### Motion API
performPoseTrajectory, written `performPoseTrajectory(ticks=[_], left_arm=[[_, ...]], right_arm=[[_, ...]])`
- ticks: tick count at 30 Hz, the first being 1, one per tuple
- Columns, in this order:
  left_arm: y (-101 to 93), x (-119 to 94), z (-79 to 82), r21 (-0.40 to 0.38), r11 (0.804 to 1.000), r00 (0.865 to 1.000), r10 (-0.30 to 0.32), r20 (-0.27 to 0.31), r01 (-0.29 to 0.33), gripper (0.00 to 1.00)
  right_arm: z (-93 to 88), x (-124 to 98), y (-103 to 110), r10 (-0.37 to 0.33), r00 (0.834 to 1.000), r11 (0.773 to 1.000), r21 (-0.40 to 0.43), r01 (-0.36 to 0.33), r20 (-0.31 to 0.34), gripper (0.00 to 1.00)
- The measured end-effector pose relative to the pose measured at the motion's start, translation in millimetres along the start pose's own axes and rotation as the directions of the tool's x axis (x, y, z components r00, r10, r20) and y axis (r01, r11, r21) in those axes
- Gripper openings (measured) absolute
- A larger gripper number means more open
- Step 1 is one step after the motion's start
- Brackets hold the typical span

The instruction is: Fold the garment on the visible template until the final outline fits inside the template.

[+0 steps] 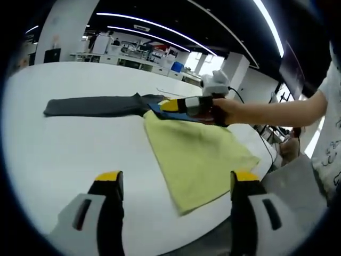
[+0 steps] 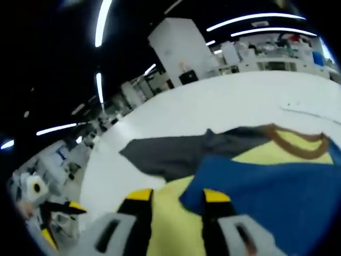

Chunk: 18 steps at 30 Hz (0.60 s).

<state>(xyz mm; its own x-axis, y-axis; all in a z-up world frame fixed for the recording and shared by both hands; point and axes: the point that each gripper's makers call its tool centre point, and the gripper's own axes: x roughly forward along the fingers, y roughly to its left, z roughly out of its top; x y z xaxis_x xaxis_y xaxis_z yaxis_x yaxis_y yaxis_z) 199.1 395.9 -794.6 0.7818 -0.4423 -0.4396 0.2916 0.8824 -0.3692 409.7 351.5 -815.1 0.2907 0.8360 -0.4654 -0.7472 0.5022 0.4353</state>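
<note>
Lying across a white table (image 1: 64, 149), a garment (image 1: 197, 154) is seen in the left gripper view, its broad yellow-green body spread flat toward the near table edge. One dark grey sleeve (image 1: 96, 105) is stretched out to the left, flat on the tabletop. At the far end of the yellow panel a patch of blue fabric (image 1: 160, 109) is visible, and there the right gripper (image 1: 169, 105) is held by a person's hand (image 1: 224, 111), its yellow-tipped jaws pointing left over the cloth. No template outline can be made out on the table from these views.

The left gripper (image 1: 173, 178) is held above bare tabletop and the near corner of the yellow panel, with its two yellow-tipped jaws spread wide apart and nothing between them.

In the right gripper view, the same garment is seen close up: a blue panel (image 2: 277, 192), a yellow area with a brown neckline trim (image 2: 295, 144), and the grey sleeve (image 2: 170, 152) running off to the left. The right gripper (image 2: 173, 196) has its jaws set fairly close together, over the edge where blue and yellow cloth meet; whether fabric is pinched between them cannot be told. At the lower left of that view, the left gripper (image 2: 58, 213) is glimpsed, blurred.
</note>
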Motion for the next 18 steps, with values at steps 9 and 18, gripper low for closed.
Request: performPoseTrajectory(ticks=[9, 18], left_arm=[[0.4, 2, 2.2, 0.006, 1.000, 1.000, -0.005, 0.001, 0.005, 0.80], [-3.7, 5, 3.4, 0.013, 1.000, 1.000, -0.016, 0.000, 0.016, 0.80]], right_arm=[[6.4, -12, -11, -0.022, 0.999, 1.000, 0.002, 0.022, 0.033, 0.71], [13.1, -44, -33, -0.061, 0.996, 0.998, 0.003, 0.061, 0.057, 0.68]])
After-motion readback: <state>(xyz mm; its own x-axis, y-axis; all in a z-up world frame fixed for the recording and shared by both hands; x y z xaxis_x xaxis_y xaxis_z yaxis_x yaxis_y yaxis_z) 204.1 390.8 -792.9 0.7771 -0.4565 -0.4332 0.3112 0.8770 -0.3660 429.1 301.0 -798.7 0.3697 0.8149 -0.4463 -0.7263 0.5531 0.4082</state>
